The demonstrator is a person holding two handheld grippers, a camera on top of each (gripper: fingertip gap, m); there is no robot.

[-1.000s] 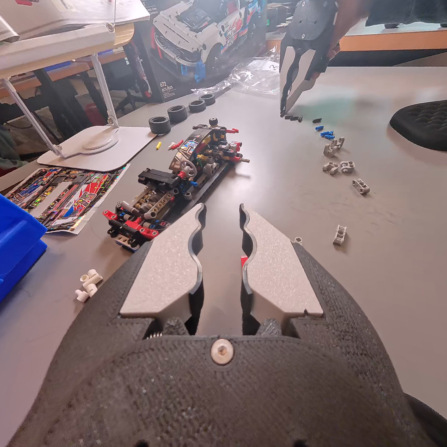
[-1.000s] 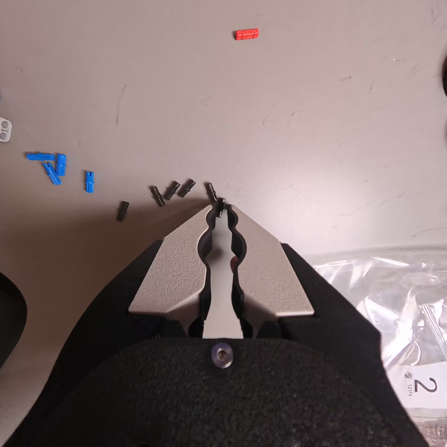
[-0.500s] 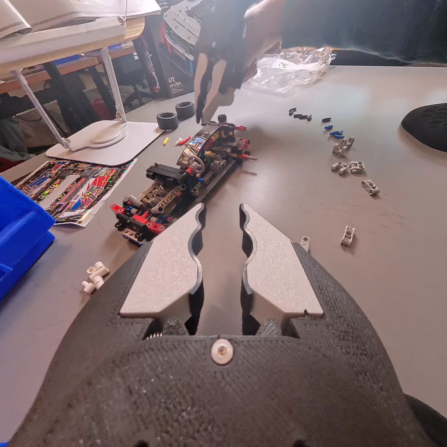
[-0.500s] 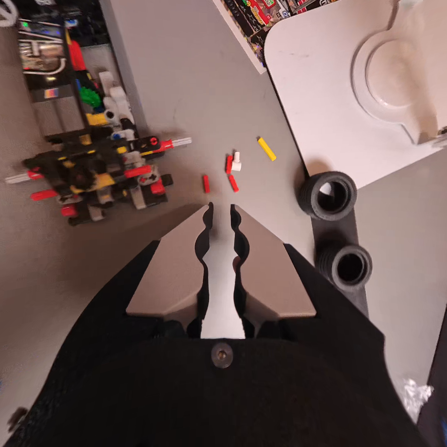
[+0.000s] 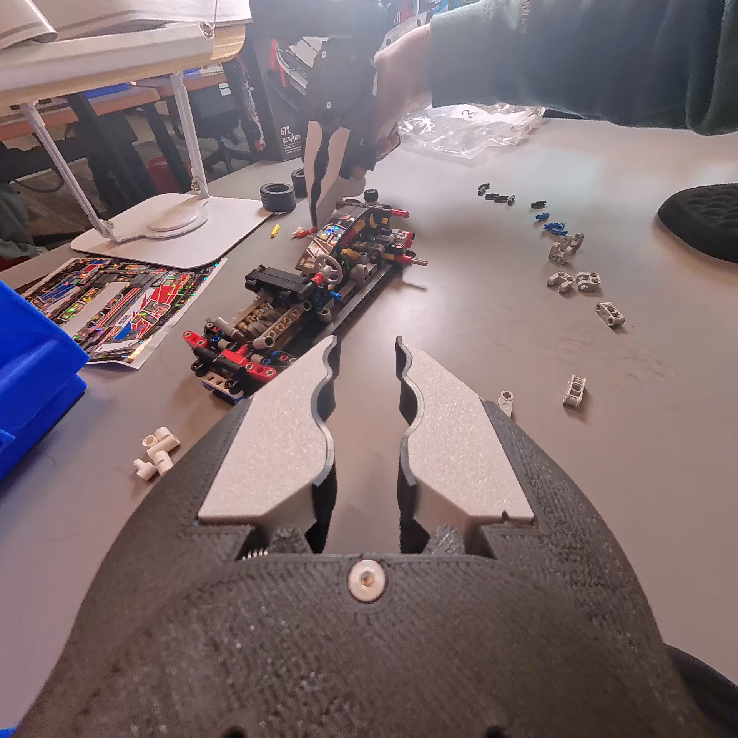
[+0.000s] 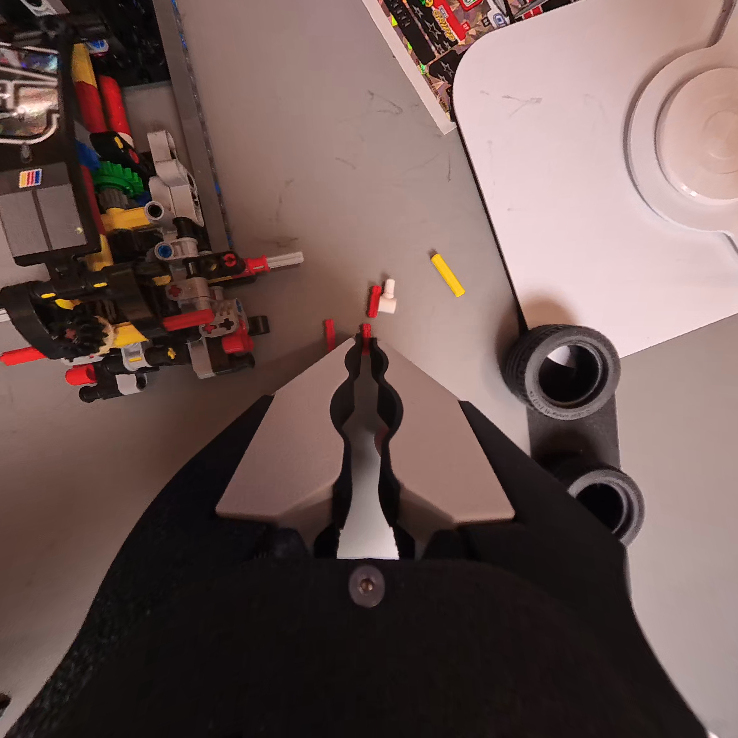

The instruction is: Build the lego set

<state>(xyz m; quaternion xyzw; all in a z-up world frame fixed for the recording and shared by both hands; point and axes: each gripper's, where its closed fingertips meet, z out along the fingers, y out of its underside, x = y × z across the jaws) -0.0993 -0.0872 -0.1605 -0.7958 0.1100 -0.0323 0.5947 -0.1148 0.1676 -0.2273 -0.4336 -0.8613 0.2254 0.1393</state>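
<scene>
Lying on the grey bench (image 5: 499, 359): a half-built car chassis (image 5: 307, 299), long and low, steering wheel and axles showing. Sitting just beside its far end: a small clutch of loose bits, namely a red pin (image 6: 366, 339), two more red pins (image 6: 373, 301), a white connector (image 6: 387, 299) touching one of them, and a yellow axle (image 6: 447, 274) a little apart.

Pinching that nearest red pin at the very tips: the right hand-held gripper (image 6: 364, 344), pointing down at the bench, jaws nearly closed around the pin, which seems to be resting on the surface, not yet lifted. Looking like a pick-up step, then: fetching a pin for the chassis.

Hovering low over the near bench, well short of the chassis: the left hand-held gripper (image 5: 365, 351), jaws parted wide, holding nothing.

Further out: two tyres (image 6: 563, 371) by a white stand base (image 6: 599, 159), a sticker sheet (image 5: 116, 303), a blue bin (image 5: 32, 371), grey connectors (image 5: 571, 279), blue and black pins (image 5: 551, 227) and an empty plastic bag (image 5: 459, 127).

Next, probably: lifting straight up without letting so small a pin twist, then lining it up with a hole on the chassis, likely steadying the model with the free gripper.
</scene>
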